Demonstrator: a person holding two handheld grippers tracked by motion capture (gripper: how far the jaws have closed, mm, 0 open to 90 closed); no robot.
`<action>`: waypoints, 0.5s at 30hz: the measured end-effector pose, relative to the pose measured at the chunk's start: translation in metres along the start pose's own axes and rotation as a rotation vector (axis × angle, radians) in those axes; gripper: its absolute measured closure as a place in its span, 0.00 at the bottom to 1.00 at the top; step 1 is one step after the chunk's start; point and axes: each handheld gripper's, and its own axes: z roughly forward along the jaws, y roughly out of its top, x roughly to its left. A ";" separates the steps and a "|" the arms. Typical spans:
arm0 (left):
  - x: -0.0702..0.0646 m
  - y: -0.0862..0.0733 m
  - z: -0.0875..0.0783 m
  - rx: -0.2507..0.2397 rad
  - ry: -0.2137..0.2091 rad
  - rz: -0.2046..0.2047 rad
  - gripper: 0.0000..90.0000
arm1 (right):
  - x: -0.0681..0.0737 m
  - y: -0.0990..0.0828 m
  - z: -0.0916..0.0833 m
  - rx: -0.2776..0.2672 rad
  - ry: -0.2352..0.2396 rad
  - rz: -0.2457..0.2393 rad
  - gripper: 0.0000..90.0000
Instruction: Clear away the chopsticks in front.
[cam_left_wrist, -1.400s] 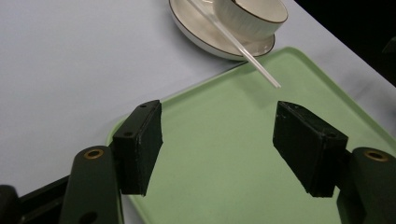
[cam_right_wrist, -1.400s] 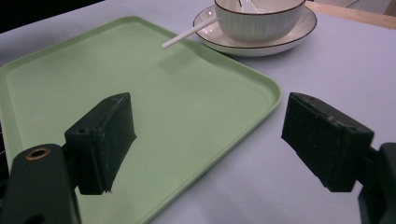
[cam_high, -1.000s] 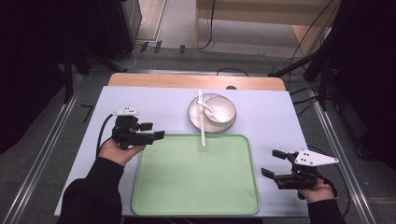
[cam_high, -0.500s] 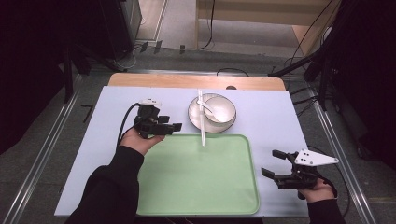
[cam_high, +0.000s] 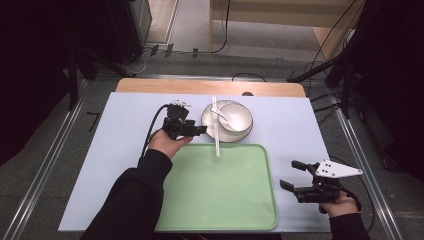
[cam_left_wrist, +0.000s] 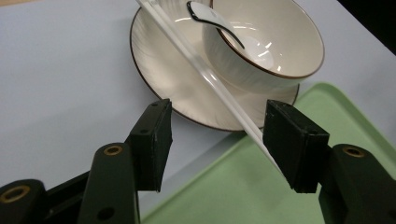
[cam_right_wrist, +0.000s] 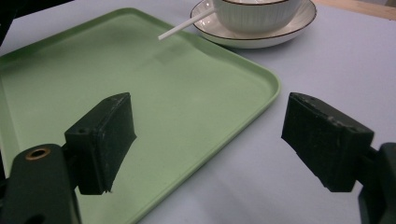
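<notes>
The left tool (cam_high: 192, 129) sits just beside the plate (cam_high: 210, 131), on the side away from the right tool, its jaws spread wide with nothing between them. In the left gripper view the white chopsticks (cam_left_wrist: 201, 70) run slantwise across the plate's rim, touching the outside of the bowl (cam_left_wrist: 266, 51) that stands on the plate, and their lower end passes close in front of one jaw and hangs over the green tray (cam_left_wrist: 243, 186). A white spoon (cam_left_wrist: 210, 18) lies inside the bowl, its handle resting on the bowl's rim.

The right tool (cam_high: 300, 182) hovers well away from the plate, off the tray's far corner over the pale worktop (cam_high: 120, 130), also wide open and empty.

The left tool appears to be lining up on the chopsticks or the plate edge. The risks lie in how loosely things are stacked. The chopsticks are propped rather than lying flat, so a jaw brushing one end would likely roll them off the plate or split the pair. They are thin and smooth, so a pinch on only one stick would leave the other behind. A hard nudge at the rim could push the plate along and rattle the bowl and spoon.
</notes>
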 end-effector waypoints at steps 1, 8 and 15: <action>0.000 0.001 0.003 -0.003 -0.001 -0.005 0.48 | 0.000 0.000 0.000 0.000 0.000 -0.001 0.20; -0.007 0.006 0.024 0.023 0.011 -0.020 0.53 | 0.000 0.000 0.000 -0.002 0.000 -0.004 0.20; -0.013 0.008 0.042 0.051 0.037 -0.015 0.57 | 0.000 -0.001 -0.001 -0.002 -0.003 -0.001 0.20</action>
